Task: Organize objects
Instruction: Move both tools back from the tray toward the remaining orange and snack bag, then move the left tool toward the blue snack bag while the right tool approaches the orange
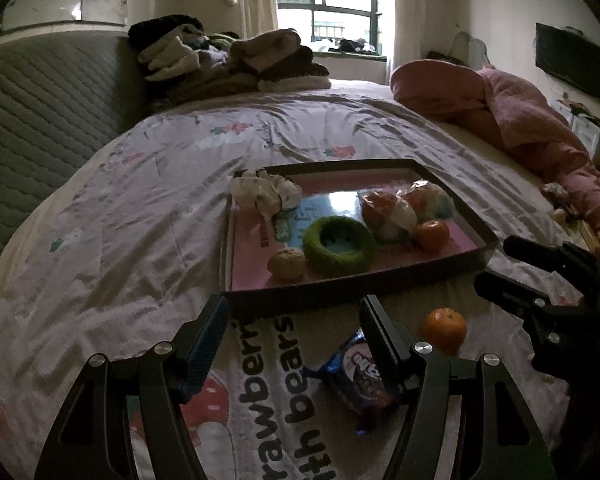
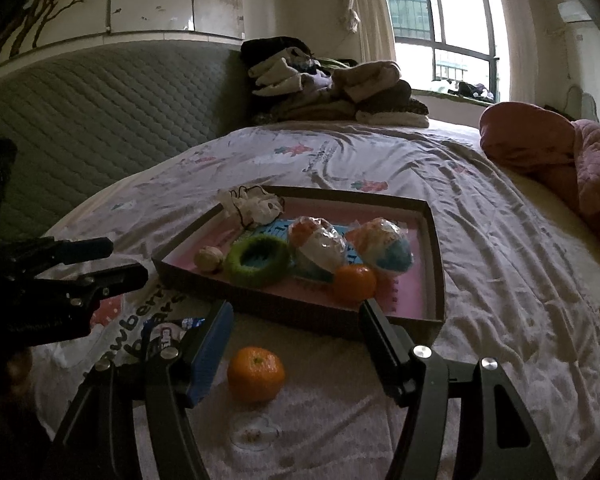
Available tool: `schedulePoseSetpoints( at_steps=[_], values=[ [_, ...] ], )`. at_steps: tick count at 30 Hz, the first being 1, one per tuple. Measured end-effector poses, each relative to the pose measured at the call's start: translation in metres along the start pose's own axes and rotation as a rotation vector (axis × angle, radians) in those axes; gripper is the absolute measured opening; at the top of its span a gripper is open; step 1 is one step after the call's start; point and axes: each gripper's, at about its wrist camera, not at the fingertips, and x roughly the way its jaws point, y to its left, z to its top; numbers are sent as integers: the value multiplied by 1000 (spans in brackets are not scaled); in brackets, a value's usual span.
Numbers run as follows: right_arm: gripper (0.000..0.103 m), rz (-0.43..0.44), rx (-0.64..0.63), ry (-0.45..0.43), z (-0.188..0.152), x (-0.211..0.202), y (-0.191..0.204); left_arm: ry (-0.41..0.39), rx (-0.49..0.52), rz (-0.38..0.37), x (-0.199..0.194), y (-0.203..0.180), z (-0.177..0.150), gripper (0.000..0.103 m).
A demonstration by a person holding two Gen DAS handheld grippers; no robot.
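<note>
A shallow brown tray (image 1: 476,224) (image 2: 434,236) with a pink floor lies on the bed. In it are a green ring (image 1: 339,246) (image 2: 256,260), two wrapped snacks (image 1: 392,210) (image 2: 320,246), a tangerine (image 1: 432,234) (image 2: 354,282), a pale walnut-like ball (image 1: 287,264) (image 2: 209,259) and crumpled white cloth (image 1: 260,192) (image 2: 252,204). In front of the tray a loose tangerine (image 1: 444,330) (image 2: 255,374) and a blue cookie packet (image 1: 358,380) (image 2: 170,330) lie on the sheet. My left gripper (image 1: 294,330) is open above the packet. My right gripper (image 2: 296,336) is open with the loose tangerine between its fingers, untouched.
A stack of folded clothes (image 1: 228,60) (image 2: 332,84) sits by the quilted headboard (image 1: 40,112). A pink duvet (image 1: 520,116) (image 2: 560,152) is bunched on the right side of the bed. A wall screen (image 1: 570,64) hangs at far right.
</note>
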Motion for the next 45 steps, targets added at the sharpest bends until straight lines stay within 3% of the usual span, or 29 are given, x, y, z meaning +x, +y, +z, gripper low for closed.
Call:
schedulePoseSetpoints(
  at_steps=[45],
  values=[
    [65,50,-39,107,-36,-5,13,79,62,-54,-7,-18,-53,69]
  ],
)
